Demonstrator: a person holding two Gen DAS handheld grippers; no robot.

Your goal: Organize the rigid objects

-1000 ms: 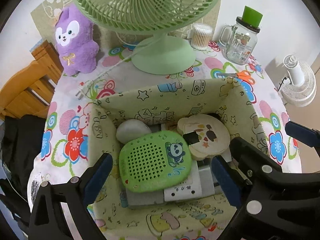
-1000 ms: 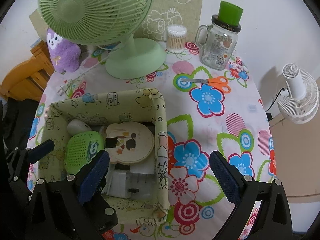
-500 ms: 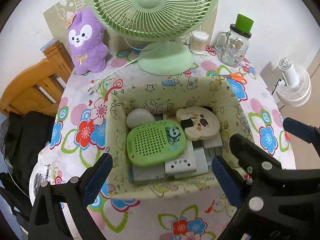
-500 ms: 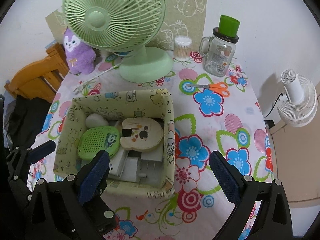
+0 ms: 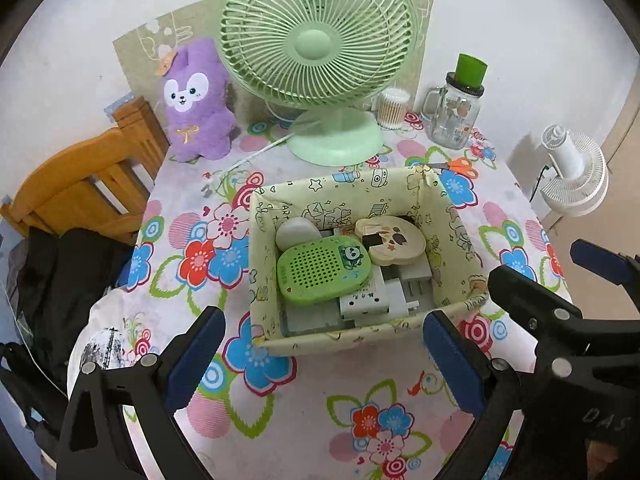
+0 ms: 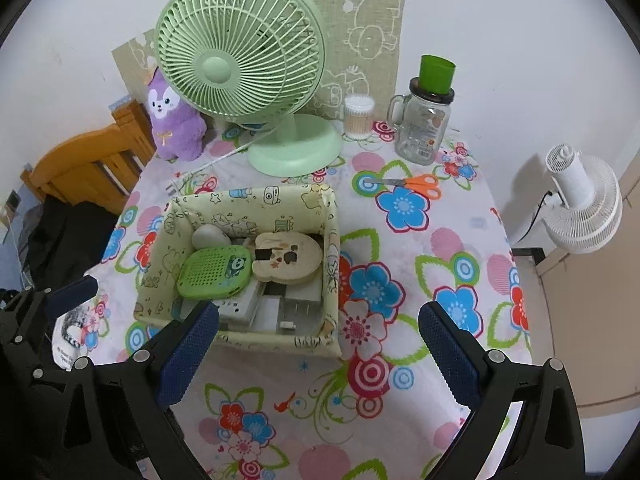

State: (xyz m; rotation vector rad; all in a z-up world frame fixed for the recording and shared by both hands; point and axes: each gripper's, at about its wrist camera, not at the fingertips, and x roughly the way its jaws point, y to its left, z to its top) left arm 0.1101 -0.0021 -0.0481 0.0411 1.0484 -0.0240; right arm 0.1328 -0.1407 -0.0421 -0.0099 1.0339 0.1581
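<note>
Both grippers hover above the flowered tablecloth point(image 5: 320, 408) with nothing between their fingers: the left gripper point(image 5: 324, 354) has its jaws spread wide, and the right gripper point(image 6: 318, 344) is likewise fully spread. Just ahead of both stands the fabric storage box point(image 5: 360, 336), open-topped, printed with cartoon drawings. Inside it, a green panda speaker point(image 5: 324, 274) lies on top of white and grey plastic pieces point(image 5: 394, 292); a bear-shaped wooden board point(image 5: 390, 240) rests beside the speaker toward the right wall, and a white rounded object point(image 5: 296, 232) sits at the rear left corner. Behind the box stand a green desk fan point(image 5: 318, 60), a cotton-swab tub point(image 5: 394, 108) and a glass jar point(image 5: 454, 118) capped by a green cup point(image 5: 472, 70). Orange scissors point(image 6: 416, 182) lie near the jar.
</note>
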